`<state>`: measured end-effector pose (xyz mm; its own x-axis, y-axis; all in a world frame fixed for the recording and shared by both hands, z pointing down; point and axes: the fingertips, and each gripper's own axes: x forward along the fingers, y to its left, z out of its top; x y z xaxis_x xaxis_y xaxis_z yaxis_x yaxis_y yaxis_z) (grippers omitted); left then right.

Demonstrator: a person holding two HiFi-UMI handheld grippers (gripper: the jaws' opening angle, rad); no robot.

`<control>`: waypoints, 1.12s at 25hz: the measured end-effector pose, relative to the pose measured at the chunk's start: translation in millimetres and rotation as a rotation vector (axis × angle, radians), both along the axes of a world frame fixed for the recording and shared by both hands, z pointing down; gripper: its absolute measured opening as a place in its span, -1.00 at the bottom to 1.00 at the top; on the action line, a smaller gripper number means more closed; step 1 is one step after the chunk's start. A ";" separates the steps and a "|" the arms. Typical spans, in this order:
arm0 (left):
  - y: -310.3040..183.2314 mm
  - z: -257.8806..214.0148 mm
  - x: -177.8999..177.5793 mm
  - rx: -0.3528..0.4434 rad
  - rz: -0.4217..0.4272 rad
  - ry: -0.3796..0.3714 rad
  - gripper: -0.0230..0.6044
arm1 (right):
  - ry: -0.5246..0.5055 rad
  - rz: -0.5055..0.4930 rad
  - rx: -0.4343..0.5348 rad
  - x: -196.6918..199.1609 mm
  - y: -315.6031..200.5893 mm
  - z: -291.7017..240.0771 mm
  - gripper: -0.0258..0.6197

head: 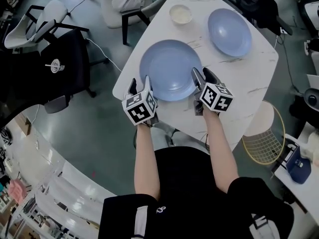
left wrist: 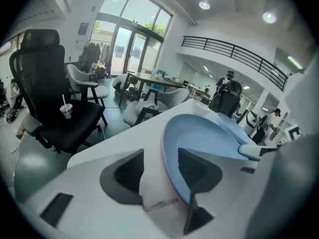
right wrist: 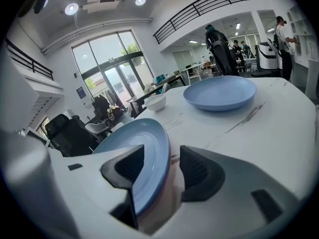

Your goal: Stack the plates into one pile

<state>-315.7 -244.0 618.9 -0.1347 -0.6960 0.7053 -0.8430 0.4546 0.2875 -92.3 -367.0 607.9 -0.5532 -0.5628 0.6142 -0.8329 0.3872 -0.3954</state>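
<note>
The head view alone shows the whole layout: a large blue plate (head: 169, 68) lies on the white table (head: 249, 73), with a second blue plate (head: 229, 31) beyond it to the right and a small white bowl (head: 180, 14) beyond it.

Both bare forearms reach forward and slope down to that near plate. The left gripper (head: 140, 83) is at its near-left rim and the right gripper (head: 203, 76) at its near-right rim.

Only the gripper views show the jaws. In the left gripper view the left gripper's (left wrist: 162, 171) jaws stand wide apart with the rim between them, not clamped; the right gripper (right wrist: 162, 168) stands likewise in its own view.

The left gripper view also shows a black chair (left wrist: 50, 98) left of the plate, with a cup (left wrist: 66, 111) on its seat.
</note>
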 end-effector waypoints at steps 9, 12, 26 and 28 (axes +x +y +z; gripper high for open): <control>-4.0 4.3 0.2 -0.025 0.003 0.010 -0.20 | -0.015 0.003 -0.037 1.6 -3.3 8.6 -0.21; -4.8 7.5 0.8 -0.030 0.007 0.014 -0.21 | -0.017 0.001 -0.048 0.5 -2.0 12.5 -0.24; -29.5 -3.2 37.7 -0.041 0.145 0.096 -0.72 | -0.057 0.090 -0.070 40.1 -10.4 3.8 -0.77; -38.8 -9.3 43.0 -0.034 0.181 0.073 -0.72 | -0.065 0.123 -0.061 48.7 -12.5 0.0 -0.77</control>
